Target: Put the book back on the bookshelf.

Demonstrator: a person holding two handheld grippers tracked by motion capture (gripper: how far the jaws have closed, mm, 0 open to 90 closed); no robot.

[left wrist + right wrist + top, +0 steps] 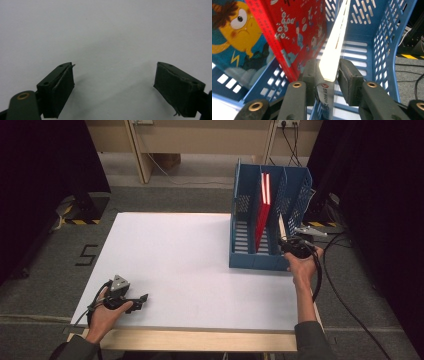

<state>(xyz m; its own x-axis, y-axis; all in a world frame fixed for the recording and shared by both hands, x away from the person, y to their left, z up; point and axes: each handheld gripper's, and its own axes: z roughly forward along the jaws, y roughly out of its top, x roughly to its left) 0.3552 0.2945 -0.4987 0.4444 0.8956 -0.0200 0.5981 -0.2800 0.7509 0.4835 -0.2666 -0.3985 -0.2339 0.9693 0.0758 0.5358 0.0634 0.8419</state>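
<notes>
A blue slotted file rack (250,256) stands at the table's far right. A red book (263,210) leans upright in one of its middle slots. My right gripper (287,242) reaches into the slot to the right of it, shut on a thin white book (282,226) held on edge. In the right gripper view the pads of the gripper (327,75) press both sides of the thin book (334,50), with the red book (297,32) and a yellow cartoon cover (234,37) at the left. My left gripper (142,299) rests near the front left, open and empty (113,82).
The white tabletop (190,265) has a wooden strip along its front edge. The rack's perforated blue wall (387,45) rises close on the right of the thin book. Cables (345,285) trail on the grey floor at the right.
</notes>
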